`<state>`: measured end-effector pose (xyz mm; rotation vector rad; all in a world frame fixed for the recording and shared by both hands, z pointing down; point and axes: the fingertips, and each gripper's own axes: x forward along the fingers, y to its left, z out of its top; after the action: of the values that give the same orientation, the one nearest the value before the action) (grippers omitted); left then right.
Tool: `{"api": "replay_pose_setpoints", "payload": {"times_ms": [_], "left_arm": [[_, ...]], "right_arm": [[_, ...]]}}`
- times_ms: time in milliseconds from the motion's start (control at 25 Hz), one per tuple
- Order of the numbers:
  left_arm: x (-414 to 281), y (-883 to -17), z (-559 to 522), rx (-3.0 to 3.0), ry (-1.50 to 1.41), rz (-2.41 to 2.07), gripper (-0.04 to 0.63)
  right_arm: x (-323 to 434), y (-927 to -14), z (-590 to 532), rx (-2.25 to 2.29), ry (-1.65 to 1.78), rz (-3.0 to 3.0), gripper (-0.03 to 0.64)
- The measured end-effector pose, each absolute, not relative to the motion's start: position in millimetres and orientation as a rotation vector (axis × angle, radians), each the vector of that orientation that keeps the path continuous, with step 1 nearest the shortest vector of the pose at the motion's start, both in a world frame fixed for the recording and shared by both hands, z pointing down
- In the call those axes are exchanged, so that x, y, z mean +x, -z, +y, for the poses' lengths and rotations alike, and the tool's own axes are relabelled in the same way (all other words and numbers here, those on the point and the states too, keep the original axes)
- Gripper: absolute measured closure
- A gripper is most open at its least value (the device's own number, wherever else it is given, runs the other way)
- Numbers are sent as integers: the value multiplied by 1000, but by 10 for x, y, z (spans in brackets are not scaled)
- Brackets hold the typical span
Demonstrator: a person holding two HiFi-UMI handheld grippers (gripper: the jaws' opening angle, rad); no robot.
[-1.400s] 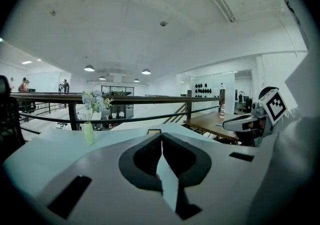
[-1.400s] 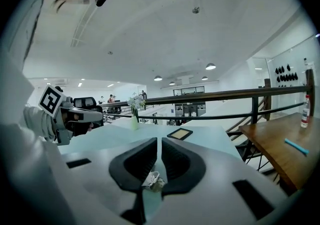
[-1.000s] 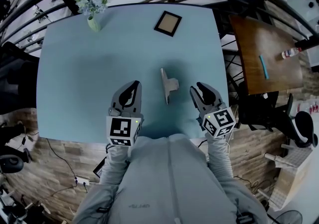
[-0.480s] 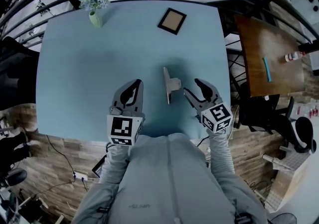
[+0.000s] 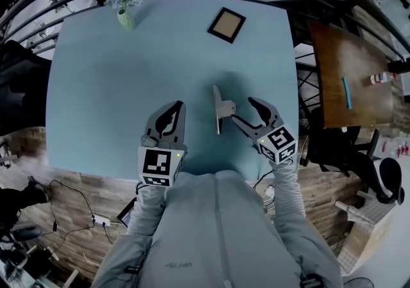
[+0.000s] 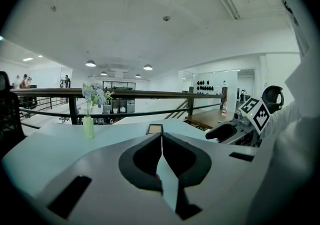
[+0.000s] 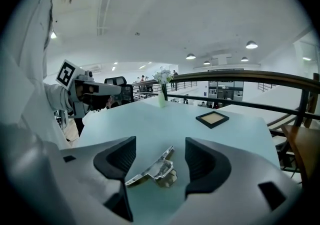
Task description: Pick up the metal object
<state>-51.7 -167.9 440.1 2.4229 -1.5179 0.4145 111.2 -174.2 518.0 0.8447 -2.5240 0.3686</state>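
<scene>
Metal object (image 5: 220, 107), lying toward the worktop's (image 5: 115, 75) near edge, sits framed by the approaching right claw (image 5: 245, 112), its jaws just opened wide and unclamped, so the next move probably calls for advancing and closing, while the left claw (image 5: 168, 116) rests with jaws together.

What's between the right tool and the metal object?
Nothing: the right gripper view shows the metal object on bare table between the right tool's jaws, which have just been opening.
</scene>
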Motion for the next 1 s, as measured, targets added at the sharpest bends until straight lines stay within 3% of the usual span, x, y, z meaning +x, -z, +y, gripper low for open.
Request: {"api": "replay_pose_setpoints", "payload": {"times_ms": [1000], "left_arm": [[-246, -4610, -1857, 2408, -444, -1459, 566]], "right_arm": [[882, -6092, -1667, 207, -161, -2311, 288]]}}
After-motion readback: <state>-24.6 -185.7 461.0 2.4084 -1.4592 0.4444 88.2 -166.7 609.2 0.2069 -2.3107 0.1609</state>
